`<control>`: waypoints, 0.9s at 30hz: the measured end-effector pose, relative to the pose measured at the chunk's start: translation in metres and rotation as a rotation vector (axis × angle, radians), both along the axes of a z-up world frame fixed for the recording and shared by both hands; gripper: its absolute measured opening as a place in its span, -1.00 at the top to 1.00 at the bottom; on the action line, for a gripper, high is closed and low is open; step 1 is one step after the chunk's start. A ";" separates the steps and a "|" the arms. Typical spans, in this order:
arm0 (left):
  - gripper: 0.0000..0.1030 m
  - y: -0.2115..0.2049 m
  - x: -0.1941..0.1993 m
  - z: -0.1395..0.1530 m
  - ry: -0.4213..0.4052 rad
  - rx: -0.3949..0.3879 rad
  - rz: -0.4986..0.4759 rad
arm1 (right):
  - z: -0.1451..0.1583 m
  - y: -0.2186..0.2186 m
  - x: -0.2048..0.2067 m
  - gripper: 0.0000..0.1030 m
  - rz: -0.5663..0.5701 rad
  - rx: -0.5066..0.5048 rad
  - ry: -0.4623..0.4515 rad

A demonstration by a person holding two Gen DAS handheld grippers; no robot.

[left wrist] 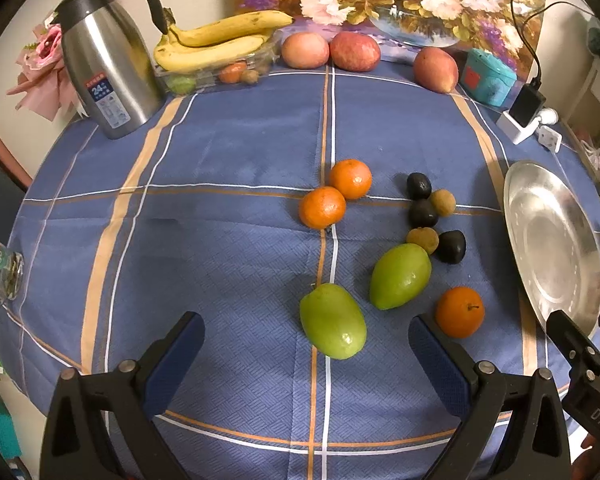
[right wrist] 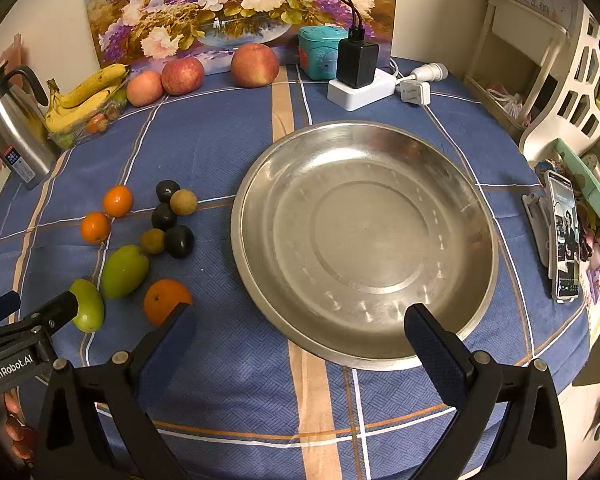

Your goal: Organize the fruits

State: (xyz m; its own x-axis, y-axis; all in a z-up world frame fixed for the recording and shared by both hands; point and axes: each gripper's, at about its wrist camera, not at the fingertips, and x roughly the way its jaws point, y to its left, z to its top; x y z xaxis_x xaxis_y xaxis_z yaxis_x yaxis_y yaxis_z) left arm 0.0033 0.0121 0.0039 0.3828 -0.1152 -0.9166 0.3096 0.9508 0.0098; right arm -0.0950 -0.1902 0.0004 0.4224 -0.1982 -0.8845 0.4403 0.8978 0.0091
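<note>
A: Which fruit goes first, and which hand-held gripper is closer to it?

B: I'd judge the near green fruit (left wrist: 333,321). It lies on the surface straight ahead of the left hand-held gripper (left wrist: 306,338), more or less between the two spread pads, nothing touching it. The jaws stand wide apart and hold nothing.

A: And the right hand-held gripper (right wrist: 296,328)?

B: Also wide open and empty, but it faces the steel plate (right wrist: 260,280), its right pad over the near rim. From there the green fruit is well off to the left of the plate, beyond the lone orange (right wrist: 165,300) that sits just beside its left pad. So the left one is nearer.

A: How does the green fruit lie?

B: It's egg-shaped, resting on its side. In the left wrist view its long axis runs on a diagonal, one end toward the far left and the other toward the plate (left wrist: 552,240) on the near right. I can't tell which end carries the stem.

A: So the jaws would close roughly across its short side?

B: Roughly, with a slight twist to square up. The second green fruit (left wrist: 400,276) lies just beyond, nearer the plate, tilted the opposite way.
</note>
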 end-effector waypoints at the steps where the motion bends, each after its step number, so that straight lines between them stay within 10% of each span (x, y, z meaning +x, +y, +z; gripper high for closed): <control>1: -1.00 0.001 0.000 0.000 -0.001 -0.004 0.002 | 0.000 0.000 0.000 -1.00 0.000 0.000 0.001; 27: -1.00 -0.003 0.001 0.001 -0.013 -0.062 -0.016 | -0.001 0.004 0.002 -1.00 0.013 0.012 0.003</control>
State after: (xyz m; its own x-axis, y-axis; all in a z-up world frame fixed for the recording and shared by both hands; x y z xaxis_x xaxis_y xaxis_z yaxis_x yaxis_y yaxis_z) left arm 0.0041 0.0091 0.0051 0.3921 -0.1779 -0.9026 0.3251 0.9446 -0.0450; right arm -0.0930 -0.1865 -0.0001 0.4224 -0.1821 -0.8879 0.4289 0.9032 0.0188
